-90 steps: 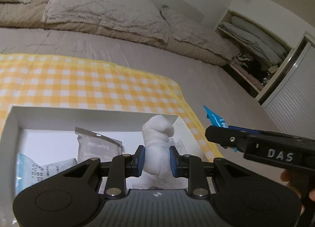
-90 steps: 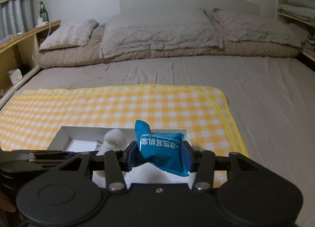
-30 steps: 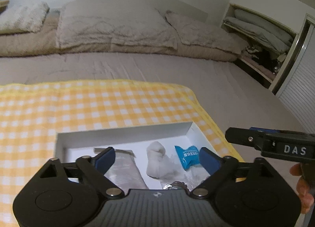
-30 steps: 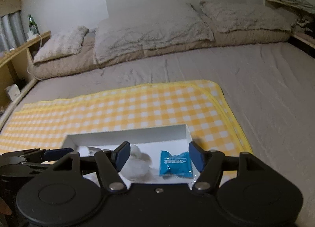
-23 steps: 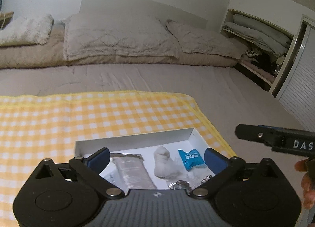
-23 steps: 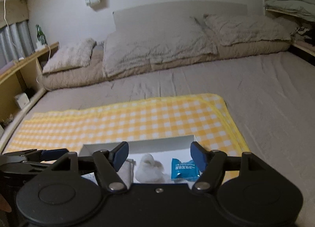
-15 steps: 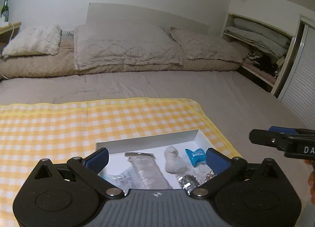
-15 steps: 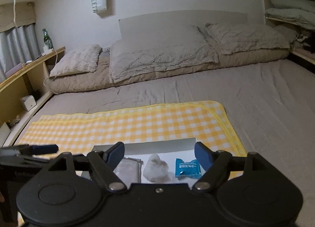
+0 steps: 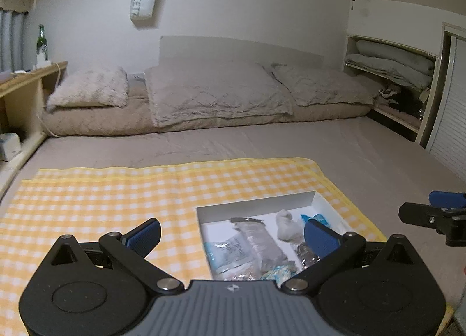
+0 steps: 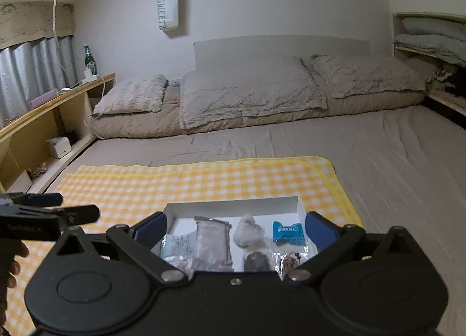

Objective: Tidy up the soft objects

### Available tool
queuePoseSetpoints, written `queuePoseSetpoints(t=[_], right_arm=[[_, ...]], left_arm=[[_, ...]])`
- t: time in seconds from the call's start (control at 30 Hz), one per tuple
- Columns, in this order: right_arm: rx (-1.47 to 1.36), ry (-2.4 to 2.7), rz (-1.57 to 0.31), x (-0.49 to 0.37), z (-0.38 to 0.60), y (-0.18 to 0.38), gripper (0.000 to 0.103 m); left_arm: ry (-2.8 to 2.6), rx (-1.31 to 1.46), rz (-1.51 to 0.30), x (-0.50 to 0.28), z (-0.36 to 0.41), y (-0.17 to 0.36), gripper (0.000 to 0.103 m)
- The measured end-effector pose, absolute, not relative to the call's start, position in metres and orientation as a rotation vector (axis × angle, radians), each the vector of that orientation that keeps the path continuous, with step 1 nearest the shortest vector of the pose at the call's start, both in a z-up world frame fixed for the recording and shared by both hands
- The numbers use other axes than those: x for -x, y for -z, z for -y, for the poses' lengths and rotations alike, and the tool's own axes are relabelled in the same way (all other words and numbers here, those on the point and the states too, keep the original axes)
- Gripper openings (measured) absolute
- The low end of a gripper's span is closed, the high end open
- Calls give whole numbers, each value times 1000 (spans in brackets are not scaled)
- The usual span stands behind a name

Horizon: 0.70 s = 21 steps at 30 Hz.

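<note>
A white box (image 10: 233, 207) sits on a yellow checked cloth (image 10: 204, 181) on the bed. It holds a blue packet (image 10: 288, 232), a white soft lump (image 10: 247, 229), a grey sachet (image 10: 211, 241) and several other small packets. The box also shows in the left wrist view (image 9: 256, 205). My left gripper (image 9: 233, 237) is open and empty, held back above the box. My right gripper (image 10: 236, 226) is open and empty, also held back above the box.
The cloth (image 9: 102, 190) lies on a grey-brown bed sheet (image 9: 291, 141). Pillows (image 10: 250, 91) line the headboard. A wooden side shelf (image 10: 43, 120) with a green bottle (image 10: 88, 60) runs along the left. A closet with bedding (image 9: 390, 65) is at the right.
Both grippers let go of the white lump and the blue packet, which now lie in the box. Both opened wide, then drew back and up from the box.
</note>
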State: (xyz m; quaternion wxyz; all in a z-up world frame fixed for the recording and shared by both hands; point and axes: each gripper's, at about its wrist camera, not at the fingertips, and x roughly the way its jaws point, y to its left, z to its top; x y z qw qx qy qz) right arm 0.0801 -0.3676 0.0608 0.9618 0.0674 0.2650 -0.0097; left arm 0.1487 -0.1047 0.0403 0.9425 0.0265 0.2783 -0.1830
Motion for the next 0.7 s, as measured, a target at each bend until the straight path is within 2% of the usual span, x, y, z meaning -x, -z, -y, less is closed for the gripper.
queuePoseSetpoints(t=[0.7], right_arm=[[-81, 80, -465, -4, 333, -30, 103]], left_arm=[[342, -136, -485, -66, 81, -12, 103]])
